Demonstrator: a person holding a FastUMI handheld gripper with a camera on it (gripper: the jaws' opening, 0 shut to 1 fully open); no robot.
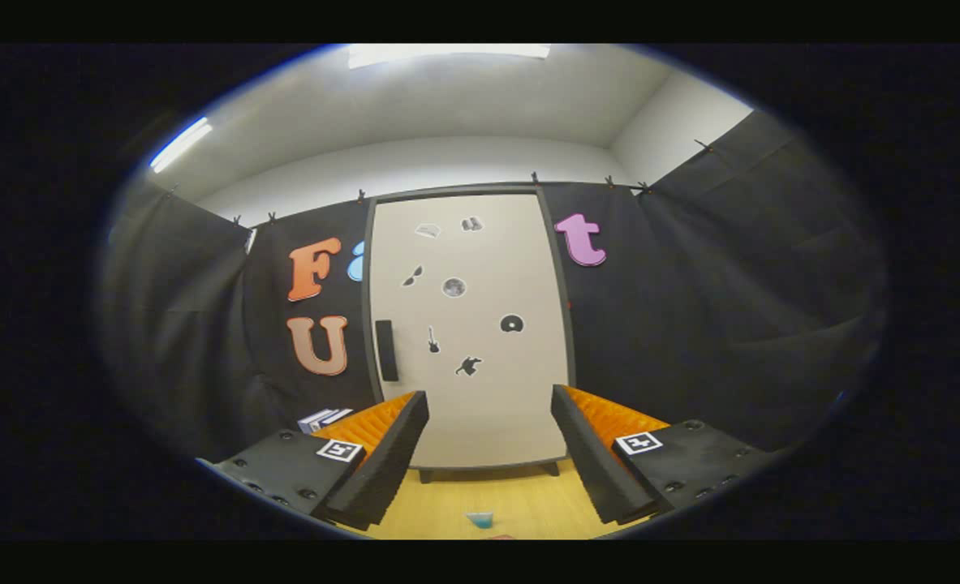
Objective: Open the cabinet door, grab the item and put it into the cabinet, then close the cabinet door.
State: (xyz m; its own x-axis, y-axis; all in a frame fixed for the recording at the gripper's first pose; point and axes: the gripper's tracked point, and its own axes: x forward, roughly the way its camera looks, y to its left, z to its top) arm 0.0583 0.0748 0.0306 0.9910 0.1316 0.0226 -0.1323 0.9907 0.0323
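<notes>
A pale cabinet [470,324] stands closed on the wooden bench [520,503], its door dotted with small dark stickers [454,286] and fitted with a black handle [386,349] by its left edge. The fingers [489,454] are spread wide, gripping nothing. A small teal item [480,519] lies on the bench between them. No writing is legible.

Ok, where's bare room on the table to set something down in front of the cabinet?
The wooden table is bare between the open gripper fingers, from the cabinet feet back to the small blue item. Left of the cabinet it's crowded by a stack of books.
</notes>
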